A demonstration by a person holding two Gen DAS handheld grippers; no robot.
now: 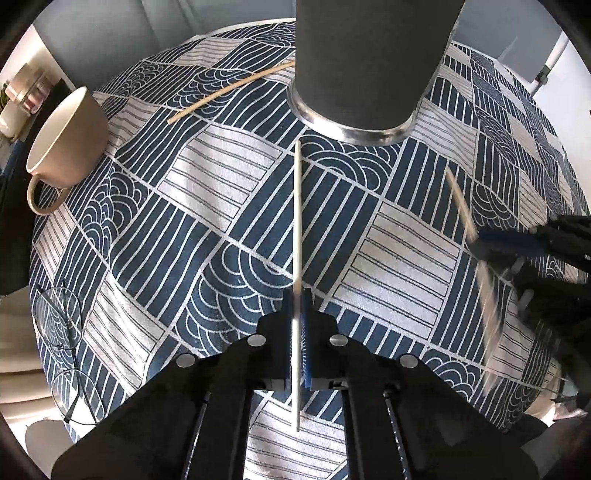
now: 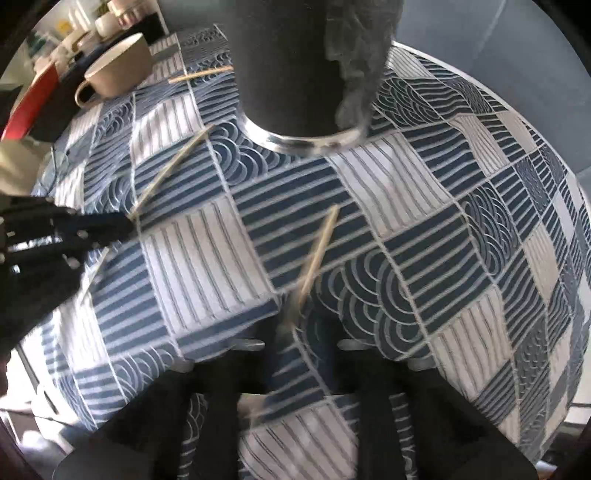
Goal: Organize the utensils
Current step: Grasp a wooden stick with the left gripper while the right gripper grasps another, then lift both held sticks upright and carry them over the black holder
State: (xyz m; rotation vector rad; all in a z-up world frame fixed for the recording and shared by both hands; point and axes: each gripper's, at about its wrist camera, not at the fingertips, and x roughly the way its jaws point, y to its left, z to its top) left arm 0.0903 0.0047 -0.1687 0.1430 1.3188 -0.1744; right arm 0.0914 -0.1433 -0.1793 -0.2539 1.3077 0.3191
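One chopstick btwn each gripper's jaws.

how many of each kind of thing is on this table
chopsticks: 3 — one in the left tongs, one in the right tongs, one loose
dark tall holder: 1
mug: 1
eyeglasses: 1
total: 6

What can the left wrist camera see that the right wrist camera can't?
Only the left wrist view shows the eyeglasses lying at the tablecloth's edge, and the left gripper shut on a white chopstick.

Only the right wrist view shows a red object and some dishes beyond the table.

Both show the dark cylindrical holder, the beige cup, the loose wooden chopstick behind the holder, the patterned tablecloth, and the right gripper shut on a wooden chopstick.
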